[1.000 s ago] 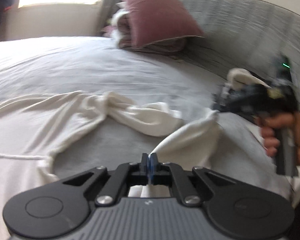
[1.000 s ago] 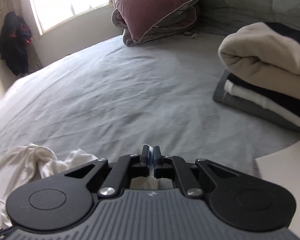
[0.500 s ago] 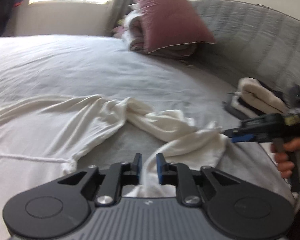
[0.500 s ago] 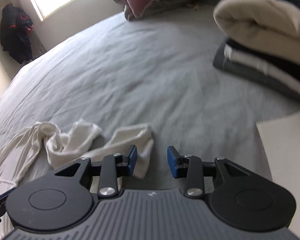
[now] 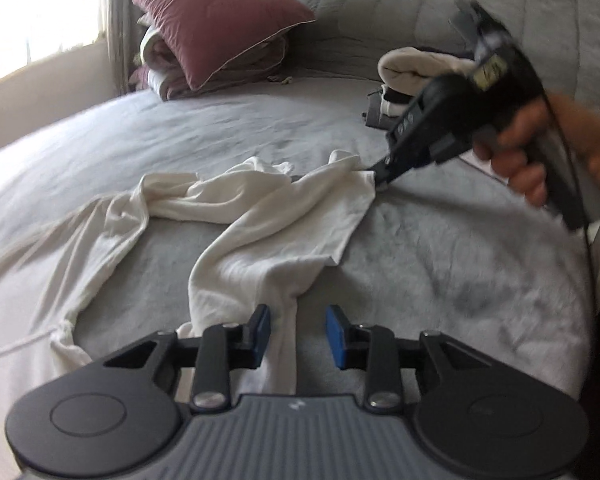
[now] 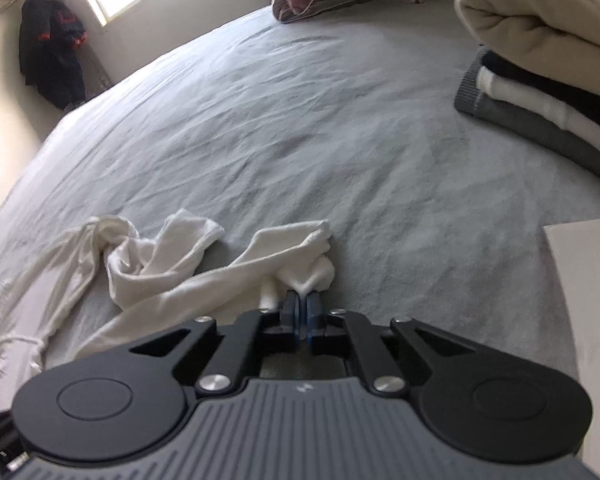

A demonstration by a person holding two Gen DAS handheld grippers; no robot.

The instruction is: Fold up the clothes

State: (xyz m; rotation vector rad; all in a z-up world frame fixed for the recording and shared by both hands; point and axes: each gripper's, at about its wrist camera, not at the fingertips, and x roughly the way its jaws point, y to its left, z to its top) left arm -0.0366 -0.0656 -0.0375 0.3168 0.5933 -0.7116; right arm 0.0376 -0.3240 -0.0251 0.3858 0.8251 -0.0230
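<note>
The left gripper (image 5: 298,330) stands with its blue pads parted, a strip of the white garment (image 5: 260,220) running up between them without being pinched; bare sheet shows beside the right pad. The right gripper (image 6: 301,312) has its pads pressed together on a bunched corner of the garment (image 6: 300,258), the cloth puffing out just ahead of the tips. In the left wrist view the same right gripper (image 5: 380,178) comes in from the right, held in a hand (image 5: 540,148), its tip at the garment's far right corner.

The garment lies crumpled on the grey bed (image 5: 440,260), spread from that pinched corner leftward in twisted folds. Its hem edge (image 5: 352,232) runs straight from the right gripper's tip toward the left gripper, ending in a square corner near the middle of the bed. A long sleeve-like band trails off toward the left edge of the view, and a thin cord (image 5: 12,350) lies near it.

Beyond the garment the sheet lies open and wrinkled as far as a maroon pillow (image 5: 220,20) on folded bedding. To the right, well apart from the garment, sits a stack of folded clothes (image 6: 540,80), cream on top. A pale flat surface (image 6: 588,280) borders the bed at the right. A dark jacket (image 6: 52,52) hangs by the window.
</note>
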